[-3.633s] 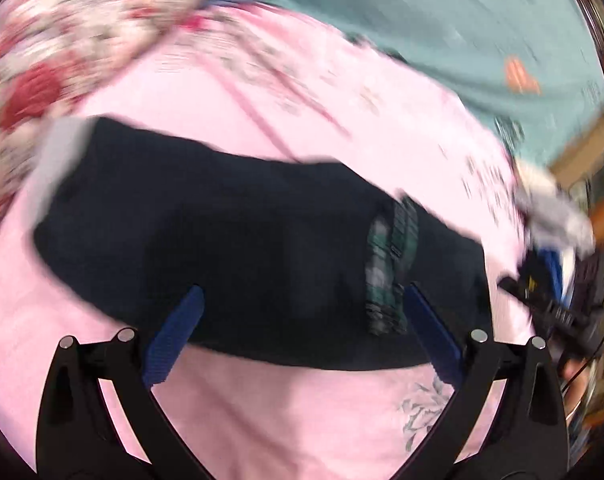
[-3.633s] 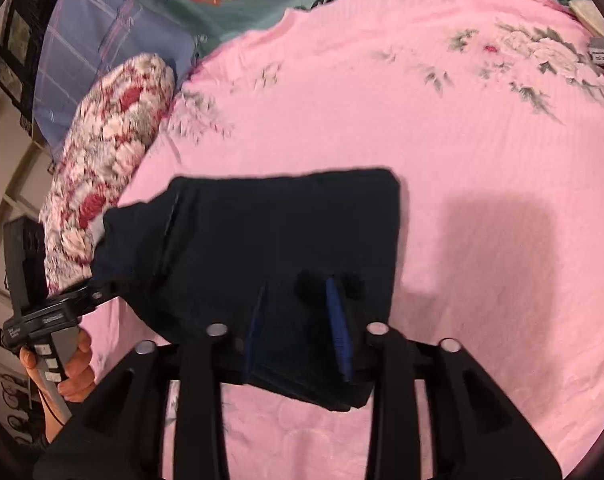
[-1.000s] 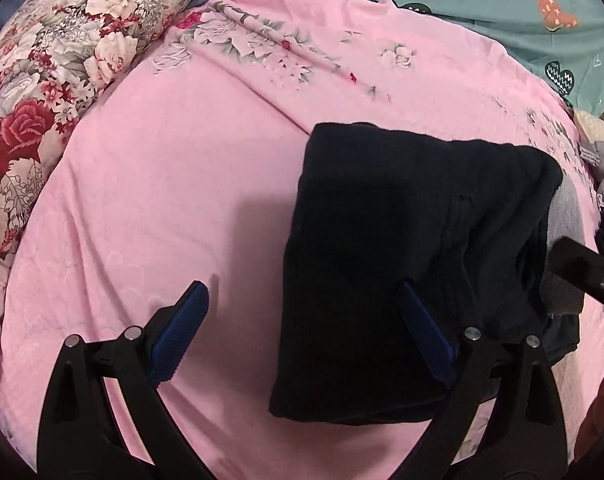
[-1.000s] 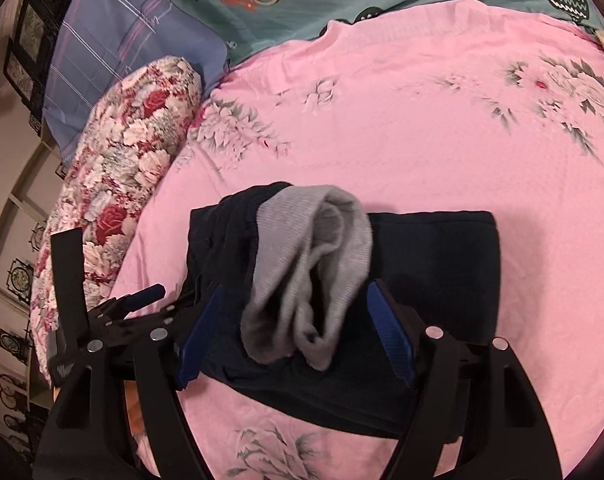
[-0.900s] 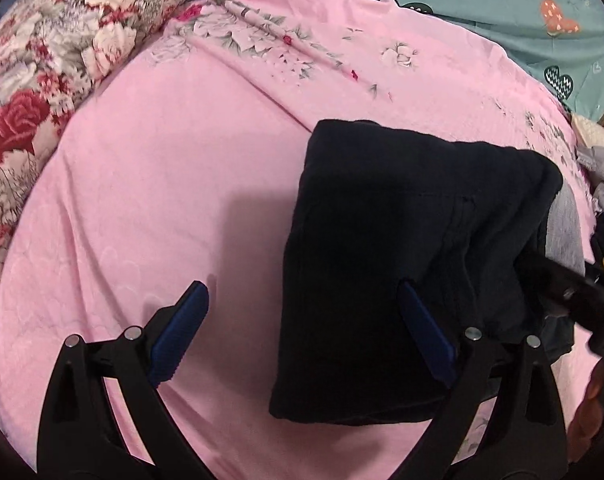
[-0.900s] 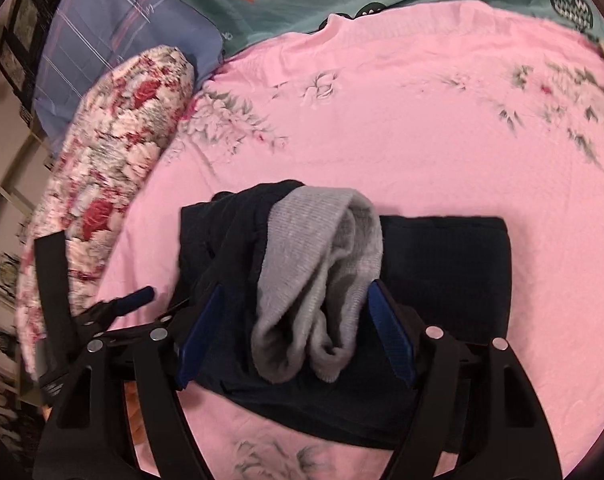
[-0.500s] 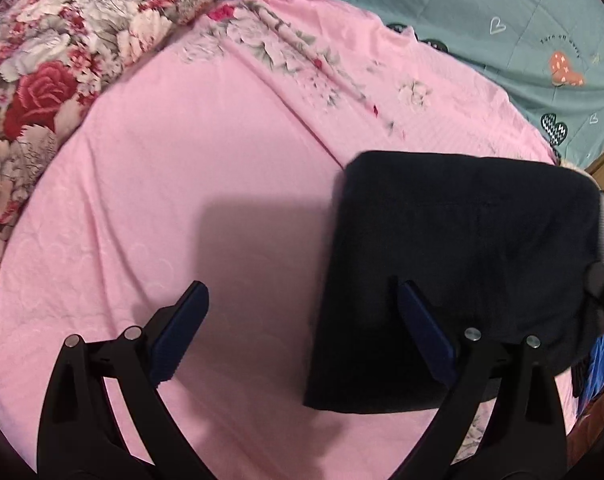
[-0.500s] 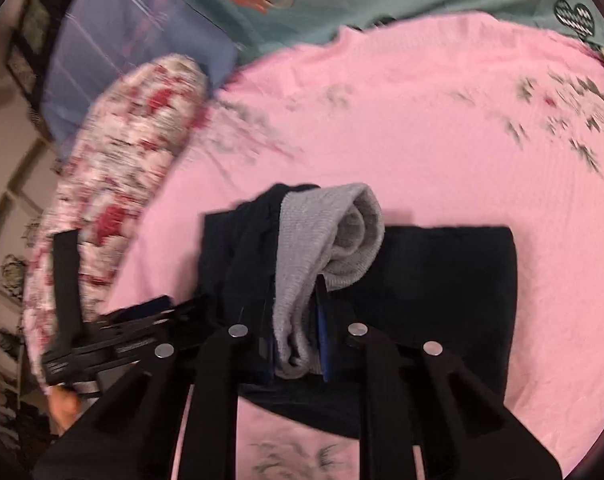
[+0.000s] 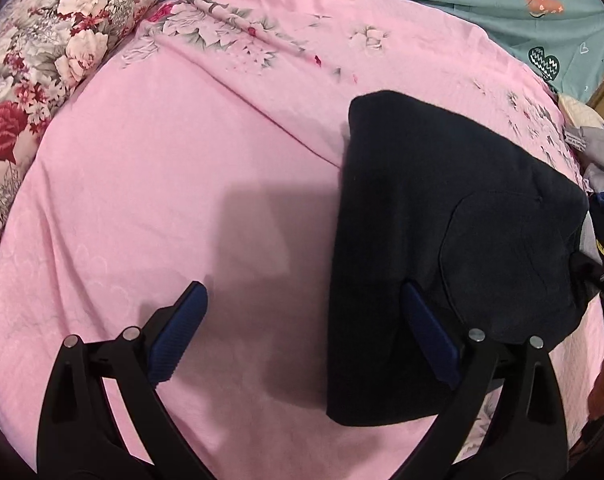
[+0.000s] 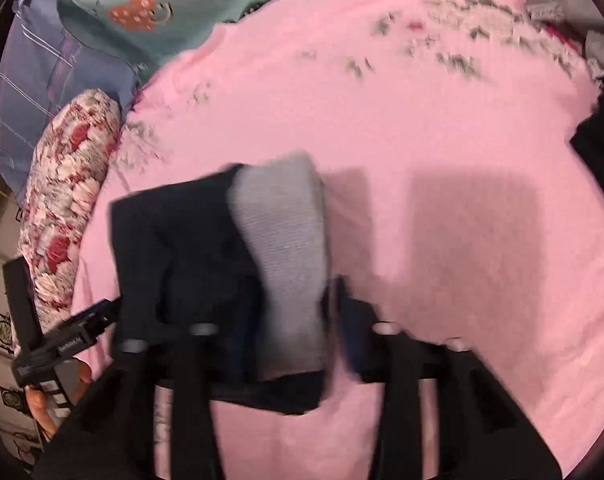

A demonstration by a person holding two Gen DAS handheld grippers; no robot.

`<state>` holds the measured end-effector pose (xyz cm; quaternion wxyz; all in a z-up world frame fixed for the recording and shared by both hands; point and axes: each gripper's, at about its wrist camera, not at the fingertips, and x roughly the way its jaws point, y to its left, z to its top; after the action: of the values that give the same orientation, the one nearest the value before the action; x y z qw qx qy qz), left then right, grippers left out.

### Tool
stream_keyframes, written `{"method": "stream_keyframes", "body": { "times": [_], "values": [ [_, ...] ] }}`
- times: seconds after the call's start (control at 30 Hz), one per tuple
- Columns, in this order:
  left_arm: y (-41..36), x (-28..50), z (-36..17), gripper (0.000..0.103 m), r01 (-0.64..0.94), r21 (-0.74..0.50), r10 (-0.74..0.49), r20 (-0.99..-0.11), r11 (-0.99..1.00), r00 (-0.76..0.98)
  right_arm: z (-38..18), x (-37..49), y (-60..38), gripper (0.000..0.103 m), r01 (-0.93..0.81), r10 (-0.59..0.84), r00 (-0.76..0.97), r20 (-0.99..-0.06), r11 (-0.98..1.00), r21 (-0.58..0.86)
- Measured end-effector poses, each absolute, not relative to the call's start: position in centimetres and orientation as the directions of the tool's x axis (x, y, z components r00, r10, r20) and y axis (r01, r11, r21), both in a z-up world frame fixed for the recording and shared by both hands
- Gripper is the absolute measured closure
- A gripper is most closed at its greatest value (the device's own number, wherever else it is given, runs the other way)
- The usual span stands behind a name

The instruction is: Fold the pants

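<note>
pants (image 9: 441, 248) basically folded into a thick stack on the bed (image 9: 182, 160), left hand-held gripper (image 9: 302, 336) wide open and empty, right hand-held gripper (image 10: 294, 332) just reopened around the grey waistband (image 10: 286, 240), only tidying left I'd guess

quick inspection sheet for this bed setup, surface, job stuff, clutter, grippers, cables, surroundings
surface: pink flowered sheet, a few creases.
job's things: dark pants folded into a thick block lying on the sheet; grey waistband showing at one end.
clutter: heap of grey and dark clothes at the sheet's far edge.
grippers: left gripper open, one finger over the pants, the other over bare sheet. Right gripper blurred, jaws have just been opening, waistband between them, pads not pressing.
cables: nothing seen.
surroundings: rose-print bolster, teal heart-print cover, blue striped pillow.
</note>
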<state>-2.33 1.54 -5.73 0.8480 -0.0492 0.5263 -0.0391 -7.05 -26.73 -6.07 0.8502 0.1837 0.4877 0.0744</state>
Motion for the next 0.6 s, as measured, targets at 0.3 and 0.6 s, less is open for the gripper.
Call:
{"method": "stream_keyframes", "body": {
  "times": [0.3,0.6],
  "values": [
    [1.7,1.6,-0.8,0.005,-0.009,-0.186,-0.156,-0.847,0.982,0.509,2.3,-7.6,-27.1,0.052,-0.019,0.162,0.743,-0.650,0.975,0.222],
    [1.0,7.6,-6.4,0.002,-0.068,-0.265,-0.217,-0.890,0.962,0.401,-2.7,-0.4,-22.0,0.103,-0.142,0.369,0.547,-0.752,0.926,0.351]
  ]
}}
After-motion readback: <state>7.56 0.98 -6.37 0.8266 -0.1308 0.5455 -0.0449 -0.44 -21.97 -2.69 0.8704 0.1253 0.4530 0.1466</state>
